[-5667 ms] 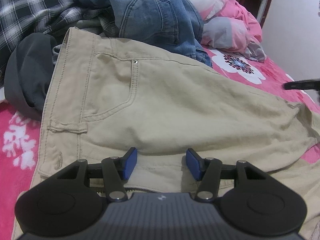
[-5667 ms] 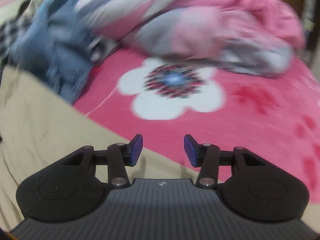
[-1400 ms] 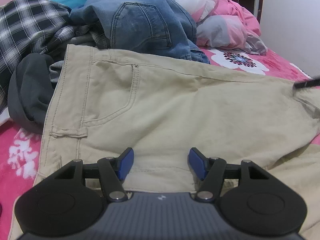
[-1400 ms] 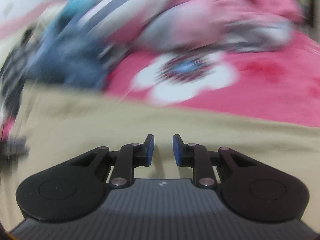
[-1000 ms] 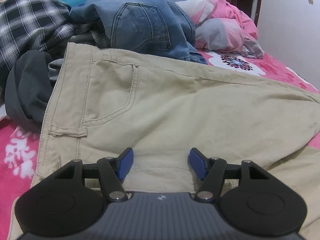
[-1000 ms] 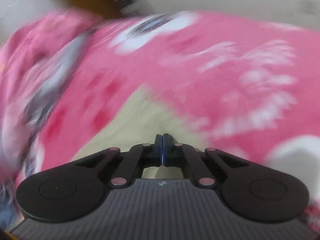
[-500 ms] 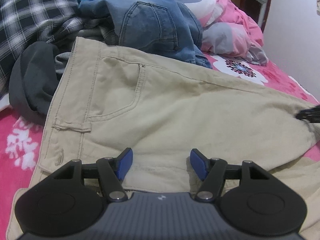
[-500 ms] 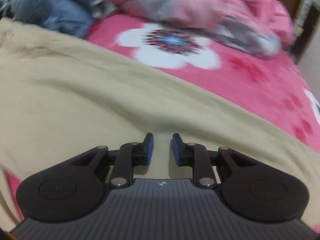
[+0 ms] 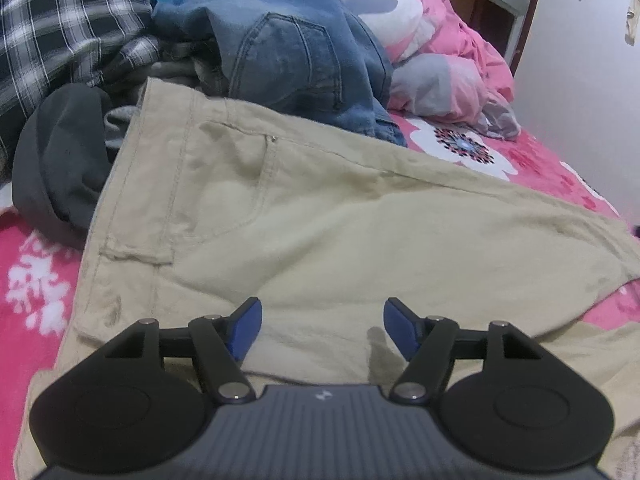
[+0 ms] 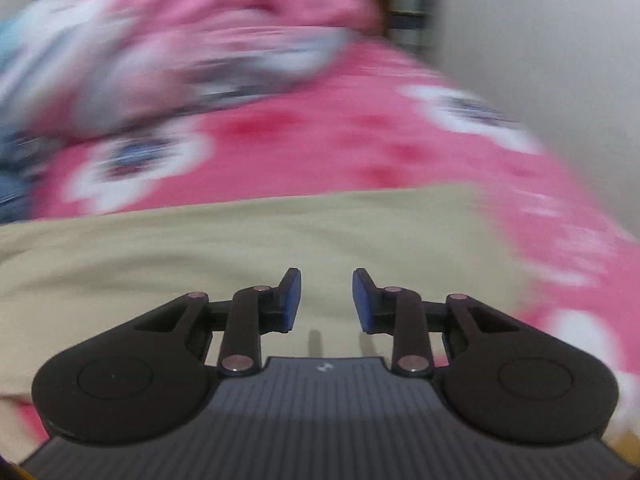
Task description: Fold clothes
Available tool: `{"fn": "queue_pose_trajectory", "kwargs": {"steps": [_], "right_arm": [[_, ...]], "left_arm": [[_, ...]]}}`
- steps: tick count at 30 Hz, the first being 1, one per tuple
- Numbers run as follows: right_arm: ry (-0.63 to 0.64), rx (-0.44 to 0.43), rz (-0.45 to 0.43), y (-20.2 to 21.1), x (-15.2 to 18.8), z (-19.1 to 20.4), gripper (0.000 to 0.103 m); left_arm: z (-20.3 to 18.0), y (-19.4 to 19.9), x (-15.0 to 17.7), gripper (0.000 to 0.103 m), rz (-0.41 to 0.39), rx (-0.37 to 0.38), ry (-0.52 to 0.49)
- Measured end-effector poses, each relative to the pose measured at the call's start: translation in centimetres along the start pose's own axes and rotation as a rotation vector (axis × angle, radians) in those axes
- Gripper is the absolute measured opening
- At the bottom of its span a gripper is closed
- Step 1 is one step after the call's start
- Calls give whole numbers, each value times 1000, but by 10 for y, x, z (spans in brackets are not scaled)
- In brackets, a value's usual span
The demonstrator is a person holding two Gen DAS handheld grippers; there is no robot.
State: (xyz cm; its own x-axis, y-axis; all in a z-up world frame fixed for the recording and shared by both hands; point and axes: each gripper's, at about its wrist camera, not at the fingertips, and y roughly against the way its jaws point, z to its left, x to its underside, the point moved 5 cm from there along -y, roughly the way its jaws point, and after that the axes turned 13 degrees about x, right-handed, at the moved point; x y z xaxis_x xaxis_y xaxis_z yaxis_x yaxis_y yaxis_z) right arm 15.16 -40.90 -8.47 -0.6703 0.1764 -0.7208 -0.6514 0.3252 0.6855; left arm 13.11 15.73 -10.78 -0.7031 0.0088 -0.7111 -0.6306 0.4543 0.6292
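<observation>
My left tongs (image 9: 322,330) are wide apart and opening a bit more. Nothing is between the blue pads (image 9: 244,328). They hang just over the near edge of the tan pants (image 9: 320,224). The pants lie flat on the bed, with the waist on the left and the leg going off to the right. I can see a pocket (image 9: 228,176) and a belt loop (image 9: 138,254) near the waist.

My right tongs (image 10: 326,300) are a little apart and opening too. Nothing is between them. They are over the tan pants (image 10: 240,256) as well, near the far edge. This view is very blurry.

Past the pants on the left is a dark grey cloth (image 9: 56,152), touching the waist. Behind it is a black and white check shirt (image 9: 56,28). Blue jeans (image 9: 296,48) sit in a heap at the far side, touching the pants. To the right of them is a bunched pink blanket (image 9: 444,68). The bed has a pink sheet with white flowers (image 9: 464,148).
</observation>
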Motion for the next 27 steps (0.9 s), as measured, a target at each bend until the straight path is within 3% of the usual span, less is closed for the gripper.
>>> {"fn": "queue_pose_trajectory", "kwargs": {"steps": [2,4,7,8,10,12,15,20,27], "right_arm": [[48,-78,36,-3,14,33,27],[76,-17,89,-10,34,29,28],[55,296,124,2,64,-20,28],[1,327,113,15,68,-35,29],[-146,247,63,54,77,-60,32],[-194,219,11,90,85,-66,40],[-137,260,-42,115,87,-54,47],[-82,241,-102,127,94,-29,54],[-49,249,-112,136,107,-20,64]], "left_arm": [[-3,2,4,69,22,-14,-11],[-6,10,7,69,28,-12,-19],[-9,28,6,69,9,8,-31],[-10,35,5,69,-5,17,-36],[-16,48,3,69,-33,30,-59],[-25,58,0,69,-52,34,-83],[-40,71,-1,69,-60,42,-112],[-64,92,4,70,-59,52,-143],[-76,117,16,72,-65,37,-143]]}}
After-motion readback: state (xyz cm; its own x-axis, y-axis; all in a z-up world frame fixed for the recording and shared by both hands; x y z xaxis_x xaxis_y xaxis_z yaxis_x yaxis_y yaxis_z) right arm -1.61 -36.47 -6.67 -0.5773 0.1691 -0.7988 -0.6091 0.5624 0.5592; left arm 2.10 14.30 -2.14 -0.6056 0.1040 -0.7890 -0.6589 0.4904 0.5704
